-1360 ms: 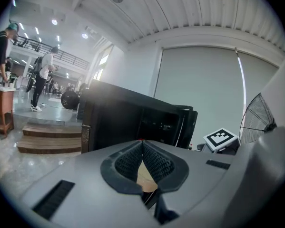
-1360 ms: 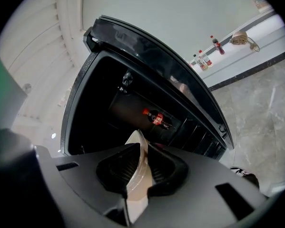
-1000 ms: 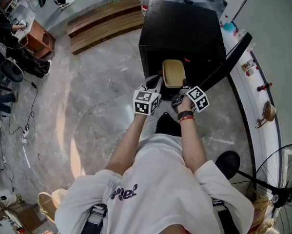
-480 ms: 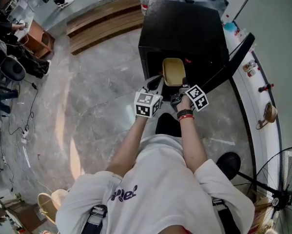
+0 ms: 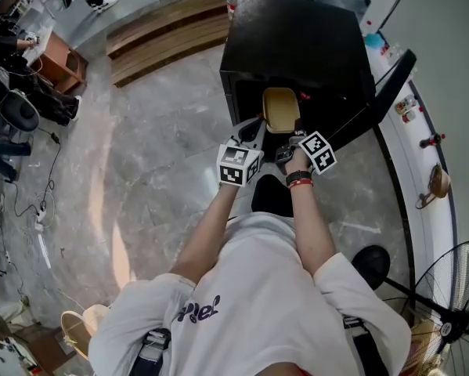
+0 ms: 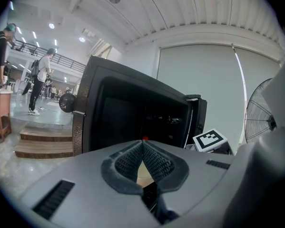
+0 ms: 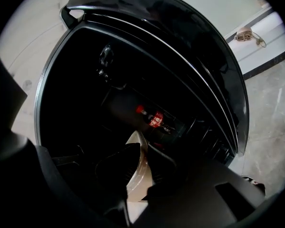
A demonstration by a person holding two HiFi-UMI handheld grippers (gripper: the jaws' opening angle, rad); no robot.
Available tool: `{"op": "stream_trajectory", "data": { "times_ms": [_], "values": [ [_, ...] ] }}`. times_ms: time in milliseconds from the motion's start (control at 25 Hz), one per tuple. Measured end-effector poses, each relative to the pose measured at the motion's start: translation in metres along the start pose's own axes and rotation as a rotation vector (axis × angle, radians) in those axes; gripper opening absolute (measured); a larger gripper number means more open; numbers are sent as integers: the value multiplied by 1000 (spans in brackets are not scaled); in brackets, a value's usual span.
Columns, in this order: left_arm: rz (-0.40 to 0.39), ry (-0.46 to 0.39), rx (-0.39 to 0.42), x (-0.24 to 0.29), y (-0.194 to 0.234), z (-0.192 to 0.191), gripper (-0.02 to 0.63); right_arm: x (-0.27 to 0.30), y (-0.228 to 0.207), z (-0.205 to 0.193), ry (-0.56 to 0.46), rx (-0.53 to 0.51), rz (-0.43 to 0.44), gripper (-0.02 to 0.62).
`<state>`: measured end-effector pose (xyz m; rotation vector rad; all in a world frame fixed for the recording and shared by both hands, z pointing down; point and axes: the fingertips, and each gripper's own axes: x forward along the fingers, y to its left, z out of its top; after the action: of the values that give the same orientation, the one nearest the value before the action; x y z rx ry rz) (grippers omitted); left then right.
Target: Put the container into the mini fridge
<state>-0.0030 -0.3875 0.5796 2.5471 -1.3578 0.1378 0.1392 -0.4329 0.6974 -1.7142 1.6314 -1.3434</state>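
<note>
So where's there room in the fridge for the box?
Inside the fridge, the dark part left of the red-labelled bottle looks bare. It's crowded right of the box, by that bottle and the open door. The floor between fridge and wooden steps is bare too.

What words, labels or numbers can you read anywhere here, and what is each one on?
"e!": the end of the purple lettering on the white shirt; the rest is creased and unclear.
Red label on the bottle inside the fridge: too blurred to read.
Cubes: black-and-white square patterns only, no words.
</note>
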Motion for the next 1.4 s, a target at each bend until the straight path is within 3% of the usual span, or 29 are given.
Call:
{"op": "stream_trajectory", "data": {
  "times_ms": [320,600,1240,1400],
  "values": [
    [11,17,-14,13,9,-14,21,20,-10,-6,17,-21,-14,64],
    [45,24,-41,20,24,-21,21,41,-6,-3,-36,-21,21,64],
    [44,36,-19,37,30,-47,20,91,-35,3,-135,45,33,65],
    [50,43,-16,38,32,-49,21,100,-42,4,-153,110,28,64]
  ]
}}
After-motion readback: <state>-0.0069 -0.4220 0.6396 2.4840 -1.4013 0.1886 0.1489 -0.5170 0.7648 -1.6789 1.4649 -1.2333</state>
